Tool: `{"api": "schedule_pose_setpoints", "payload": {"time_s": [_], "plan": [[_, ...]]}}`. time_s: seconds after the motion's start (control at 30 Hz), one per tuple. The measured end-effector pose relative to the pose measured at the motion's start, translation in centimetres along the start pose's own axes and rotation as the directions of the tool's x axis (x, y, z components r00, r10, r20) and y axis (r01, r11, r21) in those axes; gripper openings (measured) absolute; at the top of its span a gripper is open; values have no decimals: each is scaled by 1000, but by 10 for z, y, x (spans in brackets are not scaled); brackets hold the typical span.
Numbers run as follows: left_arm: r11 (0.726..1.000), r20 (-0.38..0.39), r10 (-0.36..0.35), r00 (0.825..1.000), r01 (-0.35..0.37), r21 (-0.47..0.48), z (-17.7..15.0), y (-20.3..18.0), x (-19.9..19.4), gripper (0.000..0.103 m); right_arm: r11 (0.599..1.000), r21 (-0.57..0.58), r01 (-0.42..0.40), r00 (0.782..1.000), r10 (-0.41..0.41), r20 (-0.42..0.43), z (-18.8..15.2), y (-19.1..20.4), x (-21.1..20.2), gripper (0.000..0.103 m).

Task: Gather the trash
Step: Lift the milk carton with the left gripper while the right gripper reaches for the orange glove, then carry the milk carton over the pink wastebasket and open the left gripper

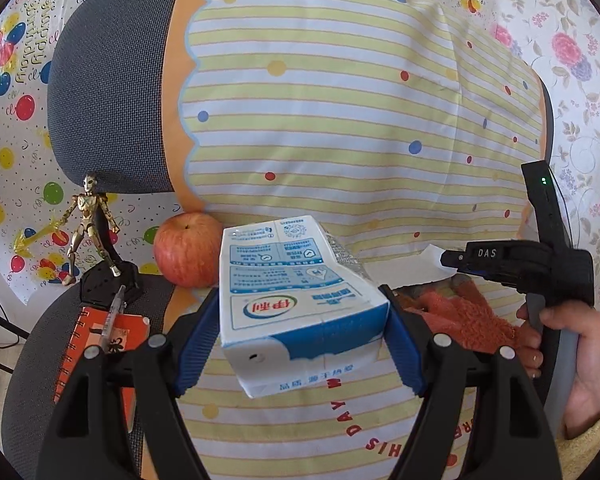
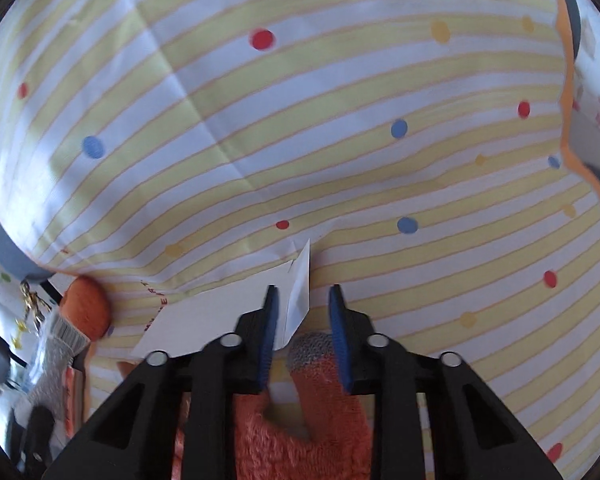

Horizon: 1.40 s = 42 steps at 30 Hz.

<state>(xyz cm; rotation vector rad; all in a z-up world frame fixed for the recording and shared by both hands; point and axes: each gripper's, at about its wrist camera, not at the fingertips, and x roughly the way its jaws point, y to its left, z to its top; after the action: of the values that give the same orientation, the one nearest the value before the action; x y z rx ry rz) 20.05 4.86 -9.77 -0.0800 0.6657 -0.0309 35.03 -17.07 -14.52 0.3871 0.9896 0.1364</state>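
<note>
Milk carton (image 1: 300,304) clamped in left gripper (image 1: 300,336) above striped cloth (image 1: 340,100).
Right gripper (image 2: 302,320) narrowed but not closed, white paper (image 2: 296,300) standing between blue pads without clear contact; orange glove (image 2: 320,420) beneath, apple (image 1: 186,250) beside carton.

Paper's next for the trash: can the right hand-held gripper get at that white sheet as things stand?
Probably yes. The right hand-held gripper already has the white paper's upturned corner between its blue pads, which do not visibly press it. Only the orange glove lies below, not blocking.
</note>
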Motion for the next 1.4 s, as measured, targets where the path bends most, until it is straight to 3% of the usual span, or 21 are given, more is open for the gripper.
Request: {"api": "schedule_pose_setpoints", "payload": {"time_s": [0.1,0.2,0.27,0.4,0.47,0.63,0.7,0.8,0.93,1.13,1.23,1.4], "plan": [[1000,2,2,1000,-2,3,-1,0,-3,74,999,20,-49,998,49,30,2,-1,-8,1],[1000,23,8,1000,-8,15,1,-2,-17,74,992,-3,-126,984,126,125,1,5,-41,1],[1000,47,4,999,-5,21,3,-5,-32,74,984,-39,-176,963,180,199,-2,10,-73,0],[999,93,-26,995,22,49,6,-17,-68,74,973,-117,-196,913,225,341,-15,16,-144,1],[997,102,-51,993,44,70,3,-26,-86,74,975,-155,-161,890,211,404,-29,15,-183,1],[990,117,-83,990,69,119,-10,-52,-116,74,976,-191,-102,785,197,587,-60,-9,-267,1],[989,111,-103,988,89,120,-12,-60,-122,74,982,-178,-62,761,162,628,-61,-13,-287,1],[989,110,-92,990,78,124,-13,-67,-126,74,986,-157,-52,771,140,621,-59,-19,-301,1],[988,116,-105,988,90,126,-19,-71,-142,74,983,-183,1,794,110,598,-83,-26,-302,1],[968,87,-195,977,178,177,-55,-107,-148,74,984,-174,48,846,53,531,-138,-54,-299,1],[945,44,-271,962,257,201,-73,-130,-147,74,985,-150,84,865,3,502,-169,-72,-305,1],[887,11,-383,924,364,285,-93,-172,-158,74,973,-85,213,846,-141,514,-217,-100,-334,1]]}}
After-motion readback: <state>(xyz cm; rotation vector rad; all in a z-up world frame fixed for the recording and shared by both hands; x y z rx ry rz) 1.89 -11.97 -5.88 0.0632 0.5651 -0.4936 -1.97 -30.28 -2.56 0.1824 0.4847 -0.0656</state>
